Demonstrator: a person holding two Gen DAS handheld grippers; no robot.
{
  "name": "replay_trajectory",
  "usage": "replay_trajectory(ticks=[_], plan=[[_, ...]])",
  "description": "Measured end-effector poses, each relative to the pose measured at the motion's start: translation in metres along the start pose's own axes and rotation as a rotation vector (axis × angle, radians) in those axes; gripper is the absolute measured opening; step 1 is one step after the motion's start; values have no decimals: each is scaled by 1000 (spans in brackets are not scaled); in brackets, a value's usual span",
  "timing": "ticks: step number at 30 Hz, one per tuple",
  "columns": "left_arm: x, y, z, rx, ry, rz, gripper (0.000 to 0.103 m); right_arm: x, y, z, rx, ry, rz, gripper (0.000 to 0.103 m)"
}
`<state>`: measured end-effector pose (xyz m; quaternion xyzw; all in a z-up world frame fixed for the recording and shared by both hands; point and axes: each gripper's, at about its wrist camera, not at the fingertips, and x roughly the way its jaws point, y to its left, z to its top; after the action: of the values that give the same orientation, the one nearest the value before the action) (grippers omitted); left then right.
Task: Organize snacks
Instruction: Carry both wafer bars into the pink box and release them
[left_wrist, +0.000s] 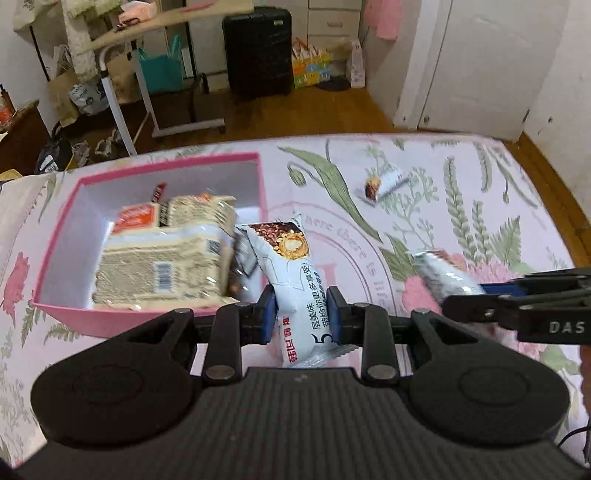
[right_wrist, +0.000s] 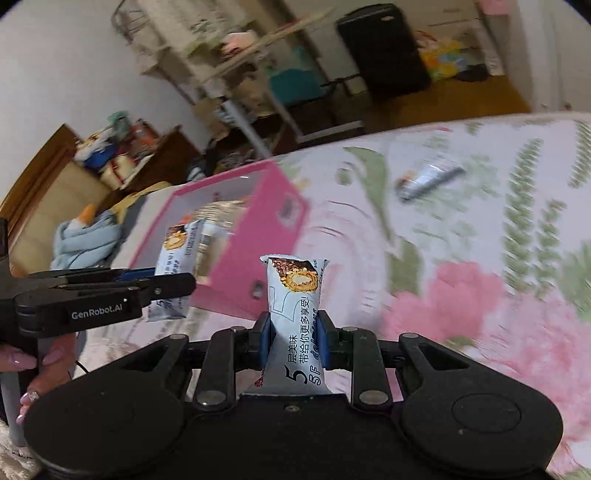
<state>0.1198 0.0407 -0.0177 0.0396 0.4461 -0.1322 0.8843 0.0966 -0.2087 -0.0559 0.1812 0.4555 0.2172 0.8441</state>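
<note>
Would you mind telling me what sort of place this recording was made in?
Most likely a bedroom in a home: the work surface is a floral-printed bed sheet, with a black hard-shell suitcase and a white-legged wooden side table on the wooden floor beyond.

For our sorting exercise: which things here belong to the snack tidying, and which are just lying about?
Job: pink box; snack bar in left gripper; snack bar in right gripper; loose snack bar on the bedspread.
Lying about: black suitcase; teal bag.

The left gripper (left_wrist: 301, 314) points forward and down, its blue pads clamped on a pale snack packet (left_wrist: 295, 280). At its 3 o'clock, the right gripper (right_wrist: 293, 339) pinches a matching packet (right_wrist: 295, 314). A hand (right_wrist: 44, 365) grips the left handle.
</note>
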Motion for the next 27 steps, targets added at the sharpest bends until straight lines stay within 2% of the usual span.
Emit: replay_trajectory(ticks=[3, 6, 14, 22, 25, 27], plan=[[-8, 20, 6, -38, -65, -21, 28, 6, 13, 17, 4, -29, 55, 29], [-3, 39, 12, -79, -71, -27, 28, 21, 27, 35, -3, -34, 78, 29], [36, 71, 29, -90, -8, -17, 28, 96, 53, 74, 2, 40, 55, 30], [56, 109, 40, -54, 22, 57, 28, 150, 68, 90, 50, 47, -3, 31], [58, 125, 39, -63, 26, 92, 34, 159, 71, 87, 56, 63, -22, 37], [59, 134, 39, -69, 22, 116, 50, 160, 69, 85, 72, 74, -19, 42]])
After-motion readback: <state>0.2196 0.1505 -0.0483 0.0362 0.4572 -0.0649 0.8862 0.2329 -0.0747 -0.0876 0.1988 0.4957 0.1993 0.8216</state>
